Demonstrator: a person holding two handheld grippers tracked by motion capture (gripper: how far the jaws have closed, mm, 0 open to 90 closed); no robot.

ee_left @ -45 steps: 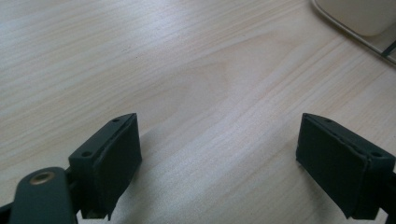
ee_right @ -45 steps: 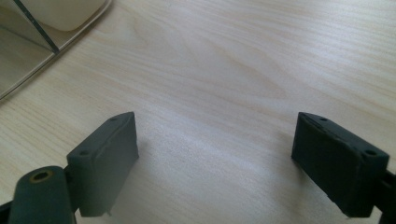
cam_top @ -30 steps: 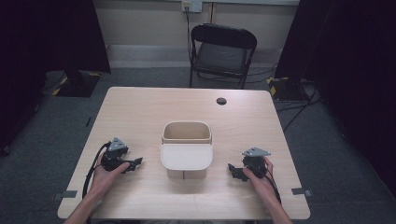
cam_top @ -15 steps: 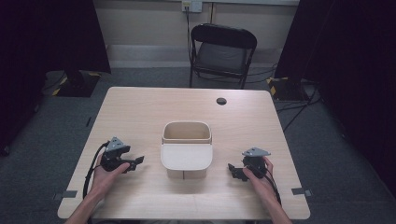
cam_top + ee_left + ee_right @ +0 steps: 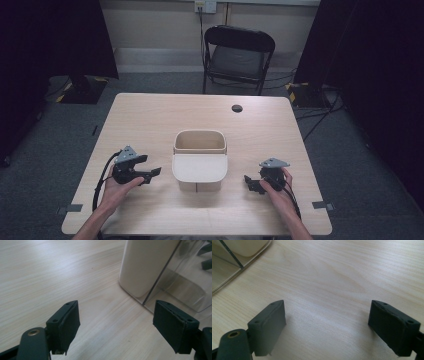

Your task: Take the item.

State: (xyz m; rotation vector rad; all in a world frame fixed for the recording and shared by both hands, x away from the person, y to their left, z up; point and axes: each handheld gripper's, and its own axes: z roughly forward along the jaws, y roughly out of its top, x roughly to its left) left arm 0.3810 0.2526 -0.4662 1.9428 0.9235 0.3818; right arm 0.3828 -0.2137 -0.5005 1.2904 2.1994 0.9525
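1. At the left of the table (image 5: 150, 115), the left gripper (image 5: 150, 174) sits in the person's left hand (image 5: 116, 189); compared with a second ago it has lifted a little off the wood and edged toward the middle, its tips now pointing at the bin
2. In the left gripper view its jaws stand wide apart with only bare tabletop between them, so it holds nothing; the spread has barely altered in the last second
3. Seen from that gripper, the bin's pale rounded wall (image 5: 145, 265) is just ahead and to the right, with a clear panel (image 5: 180, 287) leaning against or fixed to its near side; which of the two I cannot tell
4. The bin (image 5: 200, 160), a cream open-topped tub, stands at the table's centre, between the two grippers and touched by neither; its inside looks empty from above
5. My reading: the small rise of the left gripper is the start of a reach for the bin, and no grasp has been made yet
6. At the right, the right gripper (image 5: 251, 183) rests in the right hand (image 5: 278, 189), unmoved from a second ago; its jaws are also spread wide over bare wood, empty
7. A small dark disc (image 5: 237, 108) lies at the far edge, well apart from everything
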